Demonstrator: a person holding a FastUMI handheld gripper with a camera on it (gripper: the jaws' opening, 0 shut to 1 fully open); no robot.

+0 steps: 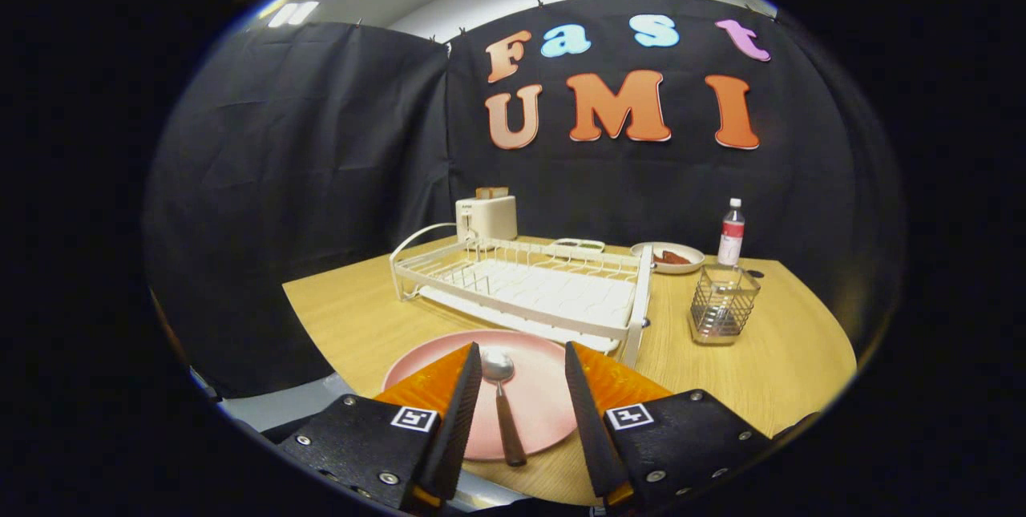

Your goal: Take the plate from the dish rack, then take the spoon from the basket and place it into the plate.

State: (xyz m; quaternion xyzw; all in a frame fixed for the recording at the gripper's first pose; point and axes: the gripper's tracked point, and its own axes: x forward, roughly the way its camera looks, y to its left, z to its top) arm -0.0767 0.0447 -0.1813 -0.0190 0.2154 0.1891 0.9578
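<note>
The gripper (521, 357) sits low in the centre of the frame with its fingers spread apart, released and pressing on nothing. Between the fingers lies the spoon (503, 409) — its shiny bowl points away from the gripper, close to the left finger, and its dark handle runs back toward the bottom of the frame, the end reaching past the near rim. The spoon rests in the pink plate (537, 413), which lies flat on the wooden table (361, 317), partly covered by both fingers.

Just beyond the plate, in the middle of the frame, stands the white wire dish rack (529, 284) with its tray underneath — no dish stands in it. To the right of the rack, apart from it, stands the wire basket (723, 303); whether anything is left in it is hard to tell.

Farther back, behind the rack's left corner, is a cream toaster (486, 217) with slices standing in its slots. Right of it, along the table's far edge, are a small low tray (575, 244), a shallow bowl (668, 257) with something reddish-brown in it, and a bottle (731, 232) with a white cap and a red label.
</note>
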